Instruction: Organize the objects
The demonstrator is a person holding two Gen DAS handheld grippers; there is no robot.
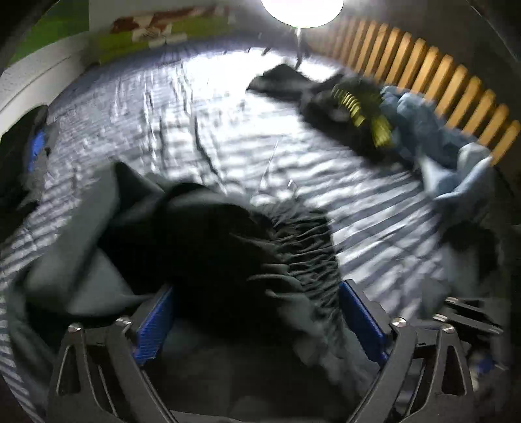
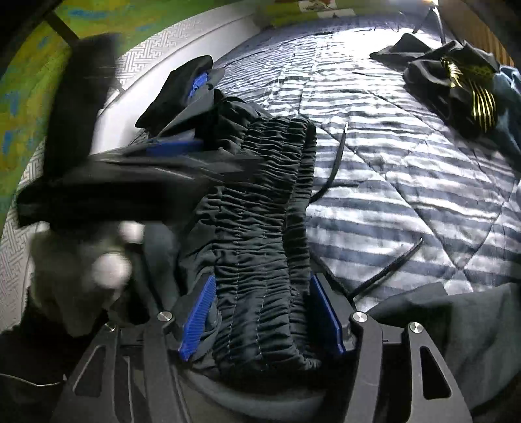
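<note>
Striped blue-and-white quilt (image 2: 407, 182) spread over a bed, creased and lit by a bright lamp (image 1: 301, 11) at the far end. Wooden slats (image 1: 433, 78) along the right edge; white patterned rail (image 2: 156, 55) and green wall (image 2: 29, 97) along the left. Dark trousers (image 2: 260, 227) in the near left part of the quilt, gathered elastic waistband lengthwise, running from the camera away up the bed; black drawstring (image 2: 332, 169) trailing off to the right onto the stripes. Right gripper (image 2: 260, 315) over the waistband, blue pads on either side of it, jaws partly spread; whether the pads press the cloth, cannot tell. Left gripper (image 1: 257, 322) spread wide above the same dark cloth, pads clear of it, view blurred. Farther off, near the slats, a black garment with yellow stripes (image 2: 456, 81) heaped beside crumpled light blue clothing (image 1: 439, 143). Another black item with a blue patch (image 2: 185, 88) by the left rail. No containers visible.
</note>
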